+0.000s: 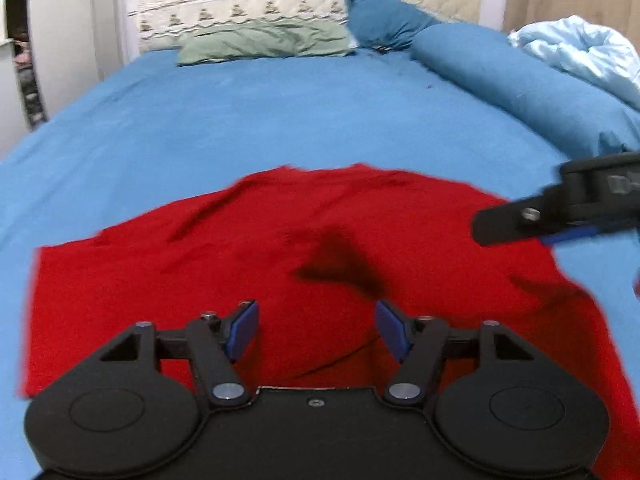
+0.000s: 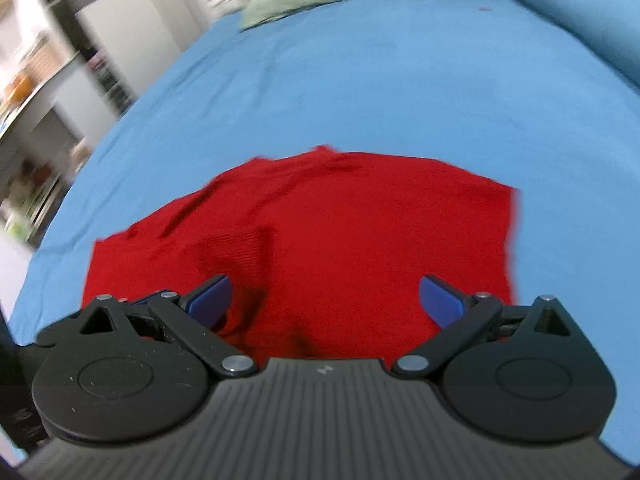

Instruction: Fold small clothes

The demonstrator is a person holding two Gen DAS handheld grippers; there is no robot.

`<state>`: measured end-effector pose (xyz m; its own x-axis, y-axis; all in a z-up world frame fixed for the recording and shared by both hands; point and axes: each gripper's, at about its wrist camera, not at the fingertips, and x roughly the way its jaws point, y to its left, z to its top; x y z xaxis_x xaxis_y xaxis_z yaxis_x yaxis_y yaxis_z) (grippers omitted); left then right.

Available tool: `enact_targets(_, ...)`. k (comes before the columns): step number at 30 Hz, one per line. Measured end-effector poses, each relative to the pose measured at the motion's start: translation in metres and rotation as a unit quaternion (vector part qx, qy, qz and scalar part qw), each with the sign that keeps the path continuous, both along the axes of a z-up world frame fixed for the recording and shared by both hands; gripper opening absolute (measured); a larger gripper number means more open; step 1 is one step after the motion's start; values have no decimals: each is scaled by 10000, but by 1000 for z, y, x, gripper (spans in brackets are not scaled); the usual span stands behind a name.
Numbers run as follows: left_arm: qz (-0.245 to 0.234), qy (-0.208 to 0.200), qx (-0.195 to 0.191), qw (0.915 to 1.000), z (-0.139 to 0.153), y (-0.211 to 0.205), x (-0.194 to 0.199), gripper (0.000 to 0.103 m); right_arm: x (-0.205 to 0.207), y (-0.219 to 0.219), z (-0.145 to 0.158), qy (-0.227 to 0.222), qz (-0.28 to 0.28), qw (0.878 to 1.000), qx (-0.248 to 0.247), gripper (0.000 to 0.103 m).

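Both tongs spread wide, gripping nothing: left tongs, right tongs above red garment on blue bedsheet.

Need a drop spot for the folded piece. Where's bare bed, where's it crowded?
Bare blue sheet lies between the red garment and the green pillow, and left of the garment too. Crowded at right: blue bolster, light blue blanket, and the right hand-held gripper over the garment's right edge.

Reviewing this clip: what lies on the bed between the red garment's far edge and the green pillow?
Only bare blue bedsheet separates the red garment from the green pillow; clearest in the left wrist view.
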<state>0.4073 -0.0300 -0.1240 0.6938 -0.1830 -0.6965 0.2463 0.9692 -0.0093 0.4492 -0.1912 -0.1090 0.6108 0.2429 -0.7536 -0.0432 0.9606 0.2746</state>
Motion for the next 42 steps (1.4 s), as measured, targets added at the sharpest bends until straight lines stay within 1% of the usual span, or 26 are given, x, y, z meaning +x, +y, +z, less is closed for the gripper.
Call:
enact_targets(3, 256, -8, 327, 9991, 1, 38, -13, 70, 20, 39, -7, 74, 758, 9962, -416, 103)
enact_targets(4, 355, 7, 409, 9985, 0, 50, -15, 70, 25, 53, -10, 76, 998, 9931, -607, 101)
enact_targets(5, 458, 45, 483, 9978, -2, 62, -17, 70, 29, 68, -15, 72, 1241, 9889, -817, 92)
enact_targets(6, 586, 99, 550, 9967, -6, 74, -18, 70, 34, 83, -20, 45, 1448, 9839, -1049, 88)
enact_targets(9, 950, 281, 635, 9931, -18, 104, -19, 70, 43, 119, -34, -208, 1946, 9621, -1900, 76)
enact_targets(10, 1040, 324, 654, 9919, -22, 111, -19, 70, 45, 130, -38, -280, 2128, 9532, -2130, 65)
enact_targets(11, 1138, 373, 695, 9904, -27, 118, -20, 70, 48, 138, -43, -298, 2297, 9439, -2353, 40)
enact_targets(12, 1206, 419, 727, 9892, -30, 123, -20, 70, 51, 144, -47, -281, 2425, 9370, -2498, 24)
enact_targets(13, 1268, 456, 727, 9882, -34, 127, -21, 70, 53, 148, -48, -266, 2486, 9325, -2605, 20)
enact_targets(14, 1303, 463, 676, 9881, -35, 135, -29, 70, 53, 148, -45, -322, 2422, 9322, -2671, 20)
enact_targets(15, 1318, 471, 589, 9884, -37, 137, -27, 70, 55, 144, -39, -402, 2308, 9353, -2651, 20)
enact_targets(18, 1288, 393, 591, 9891, -36, 136, -19, 70, 56, 120, -9, -657, 1767, 9501, -2486, 20)
enact_targets(21, 1254, 314, 545, 9901, -36, 137, -13, 69, 57, 77, 27, -838, 1040, 9704, -2014, 20)
enact_targets(22, 1244, 293, 533, 9904, -36, 135, -7, 68, 58, 65, 35, -876, 804, 9748, -1886, 20)
enact_targets(25, 1282, 247, 462, 9904, -34, 130, 13, 54, 49, 24, 58, -952, 136, 9816, -1650, 20)
enact_targets(26, 1311, 262, 439, 9900, -34, 129, 18, 46, 45, 17, 59, -961, 6, 9817, -1642, 20)
enact_targets(27, 1346, 291, 402, 9897, -34, 128, 23, 39, 41, 10, 57, -965, -128, 9812, -1669, 20)
enact_targets(28, 1373, 317, 358, 9894, -35, 128, 25, 36, 38, 1, 53, -940, -251, 9810, -1680, 20)
enact_targets(30, 1376, 327, 402, 9891, -35, 126, 24, 24, 32, -18, 41, -816, -534, 9821, -1614, 20)
enact_targets(32, 1346, 336, 487, 9891, -34, 123, 20, 19, 29, -36, 24, -659, -806, 9830, -1515, 20)
enact_targets(36, 1338, 393, 560, 9886, -34, 123, 10, 18, 19, -68, 1, -414, -1330, 9862, -893, 20)
enact_targets(37, 1304, 393, 607, 9888, -32, 121, 8, 18, 16, -71, -7, -300, -1355, 9864, -880, 20)
enact_targets(39, 1279, 422, 633, 9889, -26, 118, 5, 19, 9, -72, -19, -82, -1339, 9852, -1068, 22)
enact_targets(40, 1254, 372, 607, 9896, -20, 116, 2, 23, 5, -71, -23, -4, -1366, 9833, -1200, 28)
enact_targets(41, 1208, 269, 600, 9905, -13, 113, -1, 35, -1, -72, -26, 74, -1446, 9803, -1343, 43)
enact_targets(42, 1144, 114, 601, 9916, -3, 108, -4, 51, -5, -73, -26, 112, -1513, 9780, -1435, 53)
